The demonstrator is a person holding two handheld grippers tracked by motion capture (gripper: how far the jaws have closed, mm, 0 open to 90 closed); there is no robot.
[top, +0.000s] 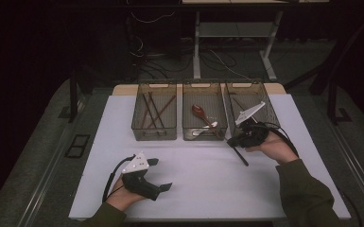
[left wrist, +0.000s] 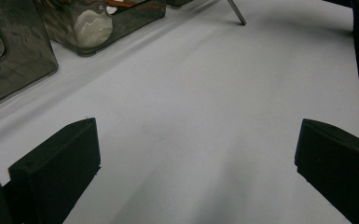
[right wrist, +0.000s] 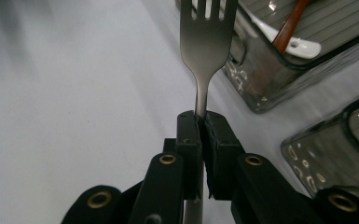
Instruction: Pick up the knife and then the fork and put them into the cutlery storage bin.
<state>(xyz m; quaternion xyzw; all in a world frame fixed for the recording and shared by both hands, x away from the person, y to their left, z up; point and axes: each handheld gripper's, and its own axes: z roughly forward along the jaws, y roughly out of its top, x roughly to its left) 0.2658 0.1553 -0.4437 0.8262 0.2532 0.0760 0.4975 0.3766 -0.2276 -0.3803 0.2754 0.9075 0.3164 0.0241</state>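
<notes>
My right gripper [right wrist: 200,123] is shut on the neck of a metal fork [right wrist: 208,32], whose tines point away past the jaw tips. From above, the right gripper [top: 234,141] hovers in front of the right bin [top: 269,111], and the fork's handle [top: 242,159] slants down toward the mat. My left gripper [top: 159,174] rests at the near left of the mat, open with nothing between its fingers. In its own view the left gripper [left wrist: 196,149] has only bare mat between its wide pads [left wrist: 60,163], and the fork handle's tip [left wrist: 237,11] shows at the top.
Three clear bins stand in a row at the back of the white mat [top: 203,184]. The left bin [top: 154,130] holds chopsticks. The middle bin [top: 204,132] holds a red-brown spoon [top: 199,111] and a white spoon [top: 203,131]. Dark floor surrounds the table.
</notes>
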